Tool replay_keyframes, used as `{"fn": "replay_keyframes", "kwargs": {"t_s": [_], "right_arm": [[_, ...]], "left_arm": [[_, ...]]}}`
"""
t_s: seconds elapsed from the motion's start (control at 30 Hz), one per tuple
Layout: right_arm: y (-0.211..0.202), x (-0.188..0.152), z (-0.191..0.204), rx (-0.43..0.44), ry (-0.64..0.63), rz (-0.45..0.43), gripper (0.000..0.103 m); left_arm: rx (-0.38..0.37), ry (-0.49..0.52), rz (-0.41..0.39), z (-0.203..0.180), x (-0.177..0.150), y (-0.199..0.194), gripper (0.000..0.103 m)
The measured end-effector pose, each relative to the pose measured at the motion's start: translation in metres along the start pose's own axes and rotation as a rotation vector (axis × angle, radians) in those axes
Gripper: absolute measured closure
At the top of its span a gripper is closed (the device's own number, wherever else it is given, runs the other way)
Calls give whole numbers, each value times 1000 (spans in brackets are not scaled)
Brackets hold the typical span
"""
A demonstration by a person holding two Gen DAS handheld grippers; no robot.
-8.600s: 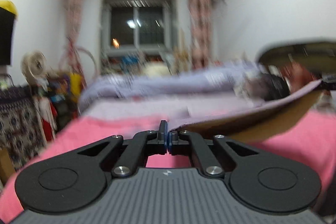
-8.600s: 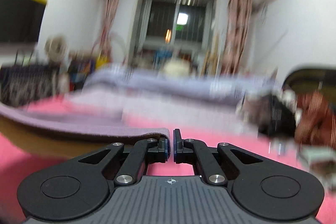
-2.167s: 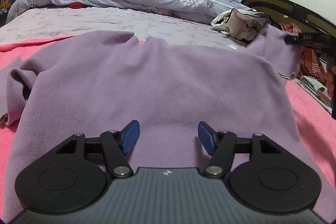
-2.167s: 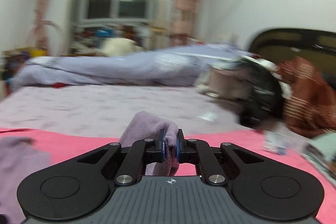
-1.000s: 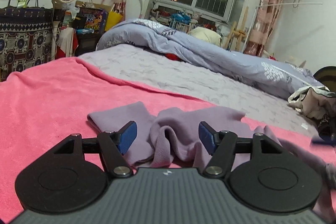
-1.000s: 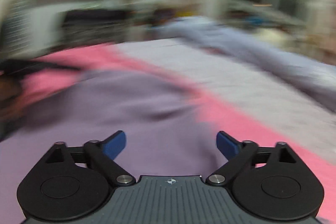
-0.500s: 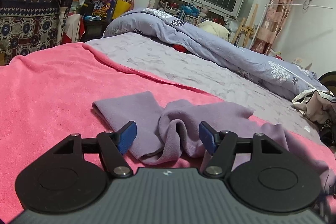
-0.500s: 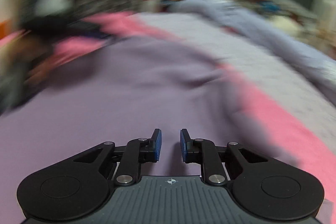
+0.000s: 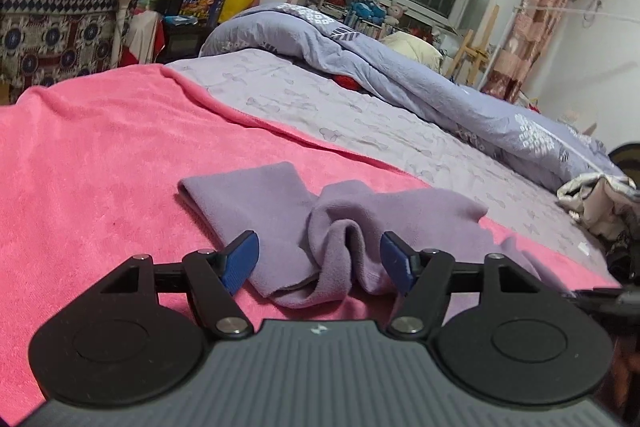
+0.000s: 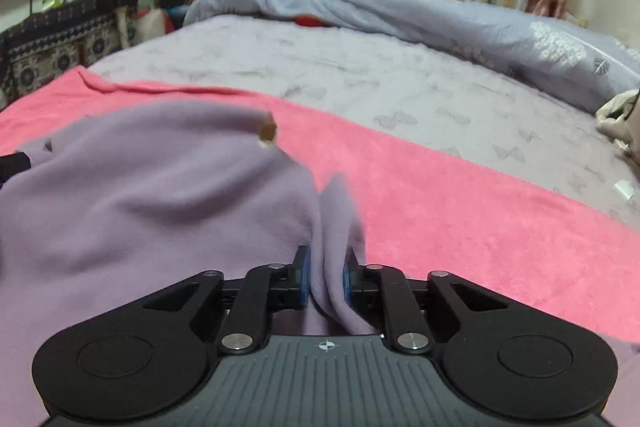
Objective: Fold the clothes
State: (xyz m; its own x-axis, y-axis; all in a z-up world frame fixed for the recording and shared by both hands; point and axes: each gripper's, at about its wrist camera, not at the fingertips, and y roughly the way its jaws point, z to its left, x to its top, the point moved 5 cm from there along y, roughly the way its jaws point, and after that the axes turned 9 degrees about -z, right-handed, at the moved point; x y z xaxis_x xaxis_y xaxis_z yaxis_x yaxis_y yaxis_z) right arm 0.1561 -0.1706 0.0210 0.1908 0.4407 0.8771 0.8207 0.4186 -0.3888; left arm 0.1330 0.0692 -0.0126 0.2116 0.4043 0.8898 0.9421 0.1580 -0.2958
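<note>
My right claw, gaping a second ago, now pinches the purple garment on the pink blanket, while my left claw stays released, ready to fold.

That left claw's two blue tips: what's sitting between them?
In the left wrist view, a bunched fold of the purple garment lies between the open left claw tips, on the pink blanket.

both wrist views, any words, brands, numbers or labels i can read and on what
No readable text in either view.
Left gripper body: a small white emblem, no letters.
Right gripper body: a small crosshair mark, no letters.
Colourful boxes by the fan: print too small and blurred to read.
</note>
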Motion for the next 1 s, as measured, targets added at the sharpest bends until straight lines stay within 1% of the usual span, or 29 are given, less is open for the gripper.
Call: {"fn": "replay_keyframes", "kwargs": {"t_s": [0.23, 0.3, 0.37, 0.4, 0.43, 0.47, 0.5, 0.53, 0.57, 0.63, 0.7, 0.77, 0.8, 0.83, 0.87, 0.9, 0.93, 0.97, 1.0], "right_arm": [[-28, -14, 39, 94, -112, -13, 90], [-36, -18, 50, 121, -144, -17, 90], [-43, -22, 60, 142, -169, -23, 89], [-39, -18, 47, 100, -107, -49, 87], [-35, -14, 34, 58, -46, -76, 74], [-30, -10, 20, 15, 16, -103, 64], [-26, -7, 7, -27, 78, -129, 47], [-23, -4, -7, -68, 139, -154, 43], [-18, -4, -25, -94, 187, -158, 43], [7, -8, -46, -117, 230, -110, 43], [29, -20, -47, -77, 260, -50, 43], [43, -38, -45, -96, 260, 28, 43], [42, -39, -48, -90, 287, 23, 43], [41, -40, -52, -85, 315, 17, 44], [40, -42, -55, -80, 343, 12, 46], [39, -43, -59, -76, 372, 6, 65], [37, -45, -64, -78, 411, -4, 89], [34, -46, -70, -79, 450, -14, 91], [32, -47, -73, -75, 474, -25, 92]], "left_arm": [[14, 6, -106, -2, 13, -16, 34], [26, 18, -115, -6, 18, -17, 33], [24, 26, -92, -13, 27, -17, 33], [6, 31, -81, -16, 34, -16, 32], [-15, 43, -75, -21, 42, -14, 29], [-38, 84, -76, -27, 49, -8, 24], [-62, 139, -79, -34, 56, 0, 22], [-92, 217, -71, -43, 59, 12, 21], [-125, 306, -57, -53, 61, 28, 21], [-183, 499, 5, -73, 52, 59, 18], [-183, 660, 34, -89, 36, 81, 18], [-172, 813, 55, -104, 19, 101, 18], [-166, 890, 66, -112, 11, 112, 18], [-150, 923, 81, -116, 3, 121, 18], [-132, 912, 110, -115, -6, 130, 23], [-117, 888, 145, -114, -16, 137, 33], [-128, 851, 165, -112, -23, 139, 62], [-152, 807, 177, -110, -28, 138, 92], [-158, 801, 172, -112, -31, 133, 95]]}}
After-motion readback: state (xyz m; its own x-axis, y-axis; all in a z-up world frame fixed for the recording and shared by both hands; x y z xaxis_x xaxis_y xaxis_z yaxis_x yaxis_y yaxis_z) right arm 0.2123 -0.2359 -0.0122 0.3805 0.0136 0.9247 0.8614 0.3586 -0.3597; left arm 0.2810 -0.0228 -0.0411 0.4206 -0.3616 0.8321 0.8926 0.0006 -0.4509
